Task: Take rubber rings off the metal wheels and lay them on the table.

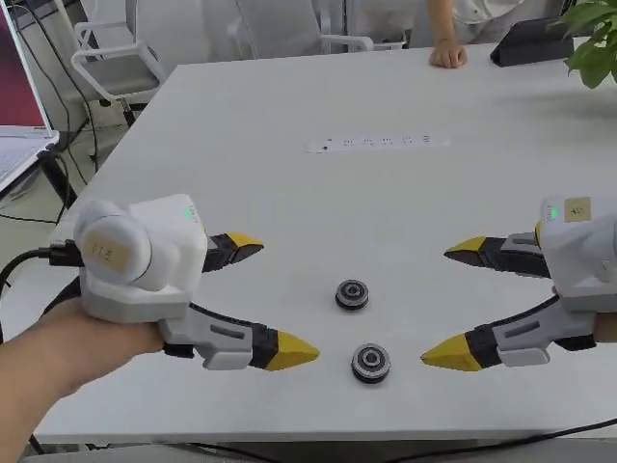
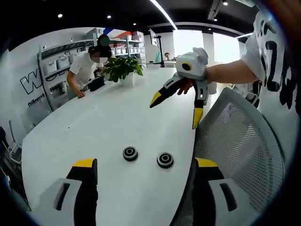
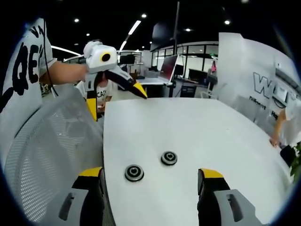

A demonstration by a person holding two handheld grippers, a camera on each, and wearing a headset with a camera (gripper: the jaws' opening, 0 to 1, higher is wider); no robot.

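Two metal wheels lie flat on the white tabletop (image 1: 289,116), close to its near edge. The nearer wheel (image 1: 370,362) and the farther wheel (image 1: 352,294) are near each other but apart, each with its dark rubber ring (image 1: 354,362) on.

On either side hover the left tongs (image 1: 287,298) and the right tongs (image 1: 436,305). Both are spread wide, yellow tips pointing inward, holding nothing and touching neither wheel. The right tongs carry a pale label (image 1: 576,209) whose writing is too small to read.

A grey mesh chair (image 2: 235,136) stands beside the tabletop. The person's white shirt (image 3: 21,80) bears large black letters, cut off at what reads as "QE".

Farther out lies a white power strip (image 1: 378,143). Beyond it another person's hand (image 1: 448,56) rests on the tabletop, near a leafy plant (image 1: 593,43). On the far wall, big lettering (image 2: 30,82) begins with "W"; the rest is unreadable.
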